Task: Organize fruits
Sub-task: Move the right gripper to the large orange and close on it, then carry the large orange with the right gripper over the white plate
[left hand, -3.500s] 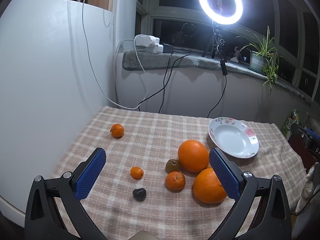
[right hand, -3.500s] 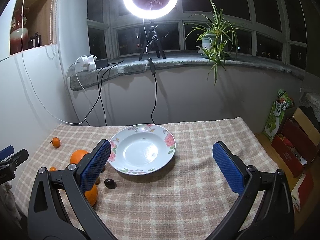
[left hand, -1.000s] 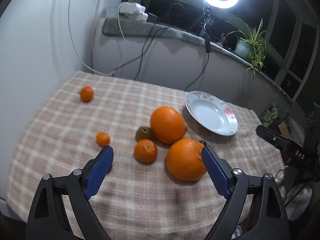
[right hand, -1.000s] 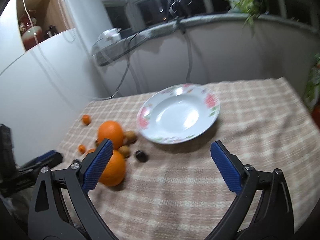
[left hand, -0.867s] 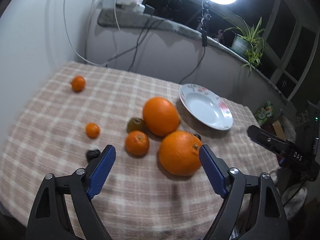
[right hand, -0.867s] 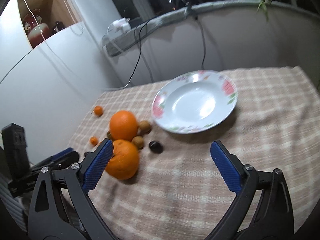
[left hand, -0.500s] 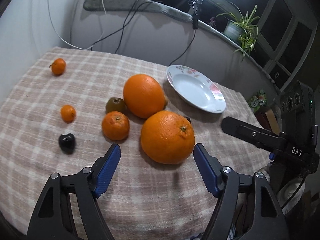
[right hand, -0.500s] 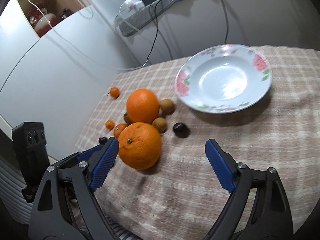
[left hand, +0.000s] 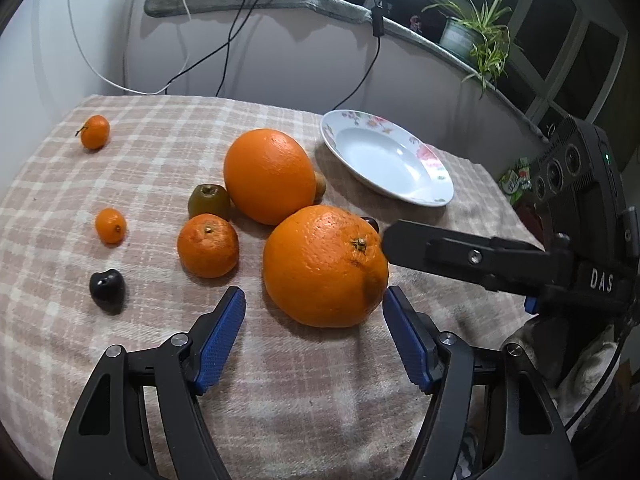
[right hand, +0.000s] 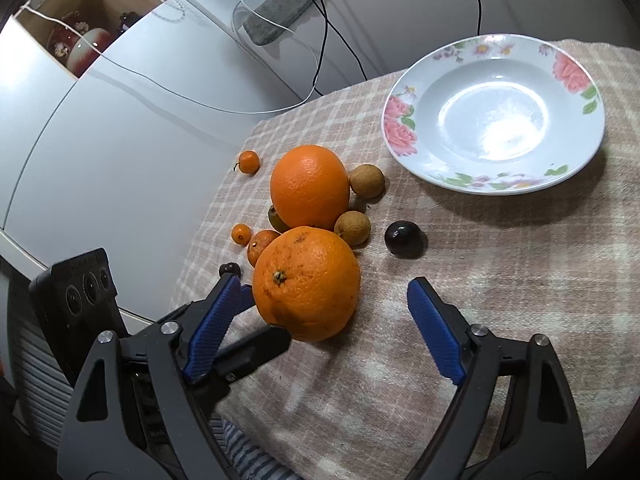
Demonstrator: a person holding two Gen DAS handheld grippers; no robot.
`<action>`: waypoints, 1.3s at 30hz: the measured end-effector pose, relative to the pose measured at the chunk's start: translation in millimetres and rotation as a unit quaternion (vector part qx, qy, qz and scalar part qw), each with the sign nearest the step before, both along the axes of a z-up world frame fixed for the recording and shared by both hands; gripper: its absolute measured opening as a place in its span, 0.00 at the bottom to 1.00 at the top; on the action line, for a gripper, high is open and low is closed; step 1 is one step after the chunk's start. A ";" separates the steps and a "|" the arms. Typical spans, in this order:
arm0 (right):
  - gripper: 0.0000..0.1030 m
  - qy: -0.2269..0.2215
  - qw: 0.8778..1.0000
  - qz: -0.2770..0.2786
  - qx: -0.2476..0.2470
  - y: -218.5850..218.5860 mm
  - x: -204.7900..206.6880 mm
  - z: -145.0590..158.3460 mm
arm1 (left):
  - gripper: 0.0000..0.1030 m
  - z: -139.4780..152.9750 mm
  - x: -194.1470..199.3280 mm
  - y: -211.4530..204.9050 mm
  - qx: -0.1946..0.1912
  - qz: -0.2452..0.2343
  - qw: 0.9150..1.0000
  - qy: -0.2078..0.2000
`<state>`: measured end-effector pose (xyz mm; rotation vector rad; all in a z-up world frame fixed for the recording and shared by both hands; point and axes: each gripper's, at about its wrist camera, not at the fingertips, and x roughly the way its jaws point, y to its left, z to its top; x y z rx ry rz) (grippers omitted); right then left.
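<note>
A large orange lies on the checked cloth just ahead of my open left gripper, between its blue pads without touching. It also shows in the right wrist view, where my open right gripper comes at it from the other side. A second large orange lies behind it. A mandarin, a green fruit, two small mandarins and a dark cherry lie to the left. An empty flowered plate stands beyond.
Two brown longans and a dark plum lie between the oranges and the plate. A white cabinet borders the table. Cables hang down the back wall from a sill with a potted plant.
Both grippers have moved in and down toward the near large orange, from opposite sides. It now sits between the left pads. No fruit has moved.
</note>
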<state>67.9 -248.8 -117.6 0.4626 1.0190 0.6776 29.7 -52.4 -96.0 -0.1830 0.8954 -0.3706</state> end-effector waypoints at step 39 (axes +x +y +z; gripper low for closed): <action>0.65 -0.027 0.998 0.032 -0.041 24.6 -11.2 7.4 | 0.65 6.1 0.2 -19.5 0.020 -0.025 0.999 -0.022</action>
